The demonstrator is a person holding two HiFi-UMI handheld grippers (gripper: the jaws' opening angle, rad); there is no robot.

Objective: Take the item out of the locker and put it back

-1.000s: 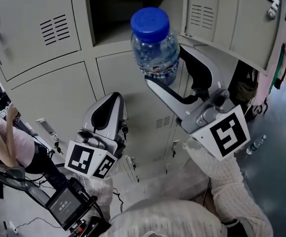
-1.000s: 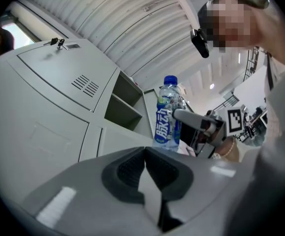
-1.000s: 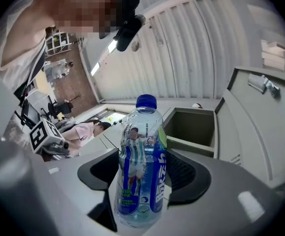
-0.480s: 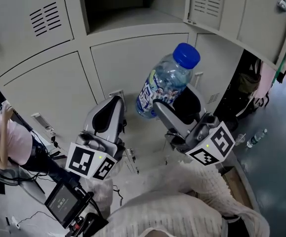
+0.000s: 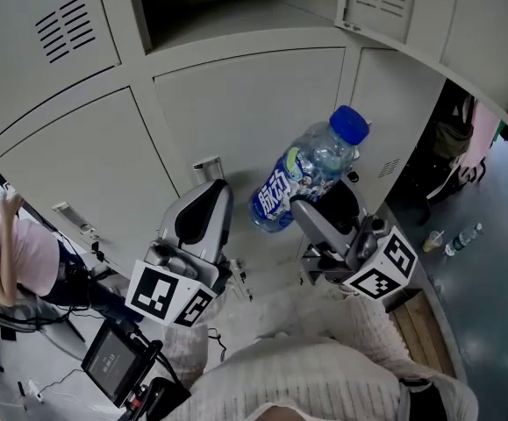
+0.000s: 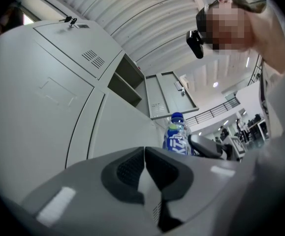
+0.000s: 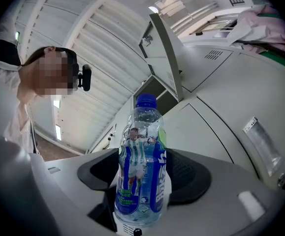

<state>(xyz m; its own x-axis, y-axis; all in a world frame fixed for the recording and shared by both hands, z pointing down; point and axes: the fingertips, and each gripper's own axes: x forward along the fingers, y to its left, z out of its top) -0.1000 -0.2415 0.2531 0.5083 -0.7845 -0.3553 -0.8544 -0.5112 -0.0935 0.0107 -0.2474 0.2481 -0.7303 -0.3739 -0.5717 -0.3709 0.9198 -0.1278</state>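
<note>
A clear water bottle (image 5: 311, 175) with a blue cap and blue label hangs in front of the closed grey locker doors (image 5: 236, 103), tilted with its cap to the upper right. My right gripper (image 5: 313, 207) is shut on its lower half. The right gripper view shows the bottle (image 7: 141, 166) clamped between the dark pads (image 7: 189, 176) of that gripper (image 7: 142, 181). My left gripper (image 5: 203, 210) sits lower left of the bottle, shut and empty. Its jaws (image 6: 144, 167) meet in the left gripper view, with the bottle (image 6: 176, 137) beyond. The open locker compartment (image 5: 210, 3) is at the top.
The compartment's open door (image 5: 394, 7) juts out at the upper right. A seated person in pink (image 5: 8, 253) is at the left edge. A small screen on a stand (image 5: 113, 362) is at lower left. Small bottles (image 5: 464, 235) stand on the dark floor at right, below hanging clothes (image 5: 473, 139).
My right gripper has come down from the open compartment with the bottle and rolled, so the bottle went from upright to tilted. The left gripper has sunk a little.
</note>
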